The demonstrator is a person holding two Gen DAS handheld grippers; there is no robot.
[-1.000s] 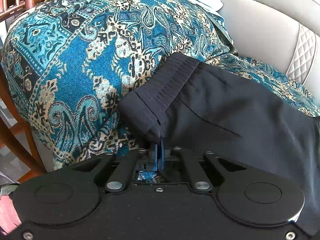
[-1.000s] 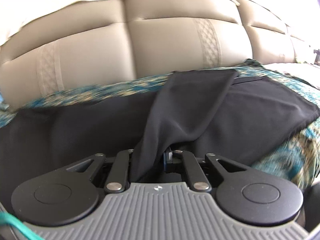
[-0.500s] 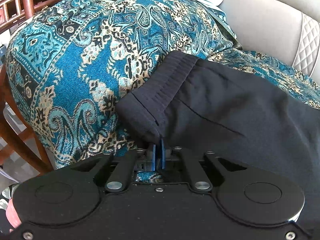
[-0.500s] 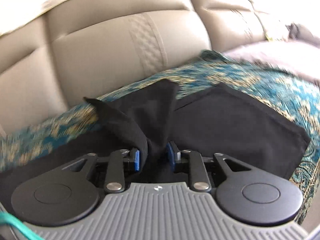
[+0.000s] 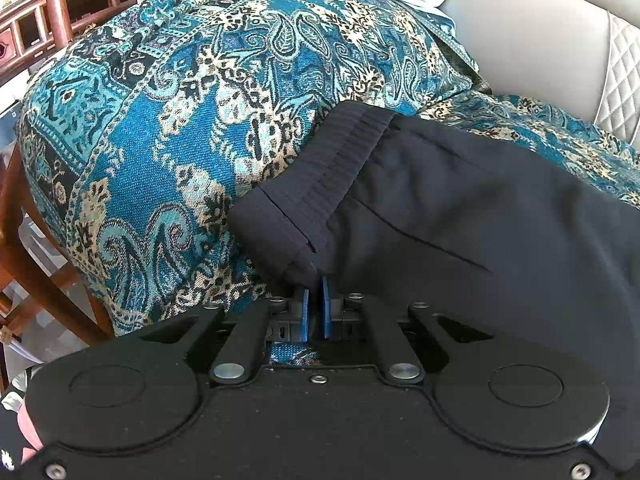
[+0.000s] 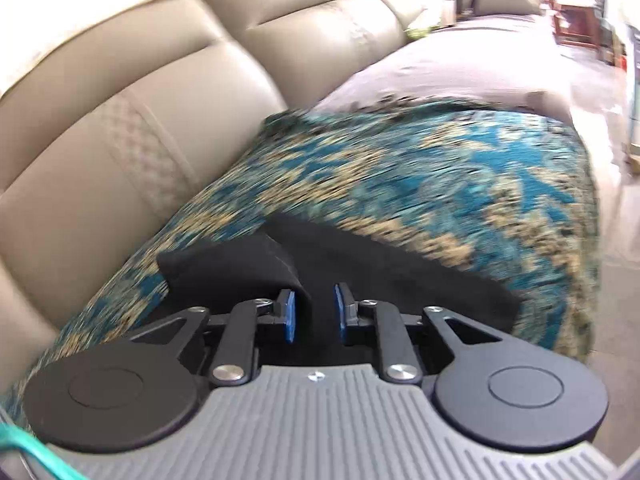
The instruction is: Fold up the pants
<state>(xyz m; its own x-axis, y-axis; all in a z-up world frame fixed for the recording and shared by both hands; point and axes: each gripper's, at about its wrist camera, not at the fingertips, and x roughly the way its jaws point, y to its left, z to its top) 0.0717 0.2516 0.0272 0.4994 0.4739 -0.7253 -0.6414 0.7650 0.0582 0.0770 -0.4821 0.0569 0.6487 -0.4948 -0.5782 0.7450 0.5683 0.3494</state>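
The black pants point(image 5: 460, 216) lie spread on the teal patterned throw point(image 5: 180, 120) that covers the beige leather sofa point(image 6: 120, 132). Their ribbed waistband point(image 5: 340, 160) rests against the throw-covered armrest. In my left view, the left gripper point(image 5: 315, 312) has its blue pads point(image 5: 305, 314) nearly together, clamped on the near corner of the waistband; the dark cloth bunches right at the tips.

In my right view, the picture is streaked with blur. The right gripper point(image 6: 315, 312) has its blue pads point(image 6: 289, 316) standing apart, and the jaws are closing. A fold of the pants' leg end point(image 6: 240, 268) lies against the left pad and runs between the two; I cannot tell whether the right pad touches the cloth. The rest of the leg lies flat on the throw just beyond the tips. A teal cord point(image 6: 36, 452) shows at the bottom left corner of that view.
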